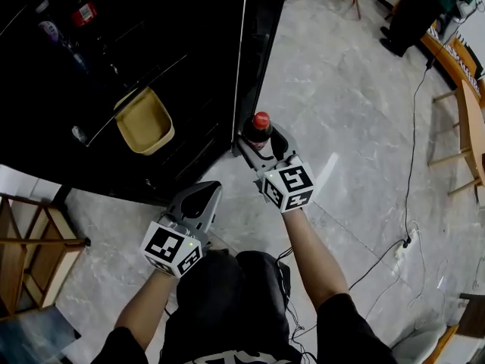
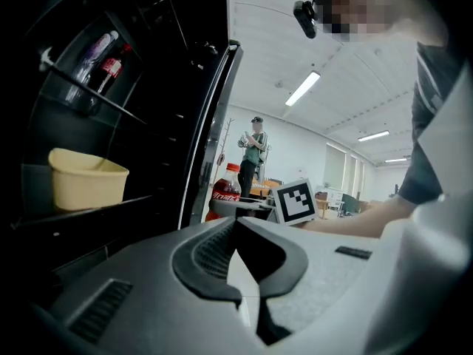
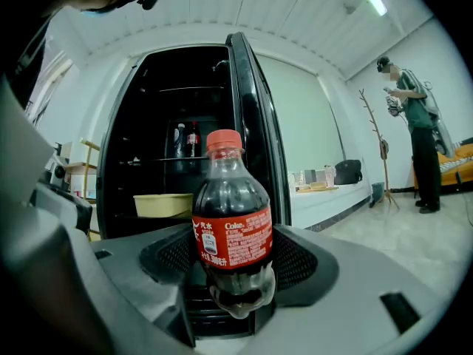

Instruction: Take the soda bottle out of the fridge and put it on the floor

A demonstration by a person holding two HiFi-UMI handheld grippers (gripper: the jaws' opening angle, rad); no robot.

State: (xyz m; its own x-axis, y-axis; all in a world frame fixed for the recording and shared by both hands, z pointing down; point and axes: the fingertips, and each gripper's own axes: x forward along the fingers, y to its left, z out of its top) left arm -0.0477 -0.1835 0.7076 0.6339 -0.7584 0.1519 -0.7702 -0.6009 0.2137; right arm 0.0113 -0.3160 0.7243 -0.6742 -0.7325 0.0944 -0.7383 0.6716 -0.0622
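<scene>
soda bottle: dark cola, red cap, red label, upright, clamped round its lower body by the jaws of the right tool; it is out of the fridge, just beside the open door's edge, above the floor; removal judged done, setting down and release left; base contact with the floor cannot be told; left tool, jaws together on nothing, lies further out from the fridge front.
</scene>
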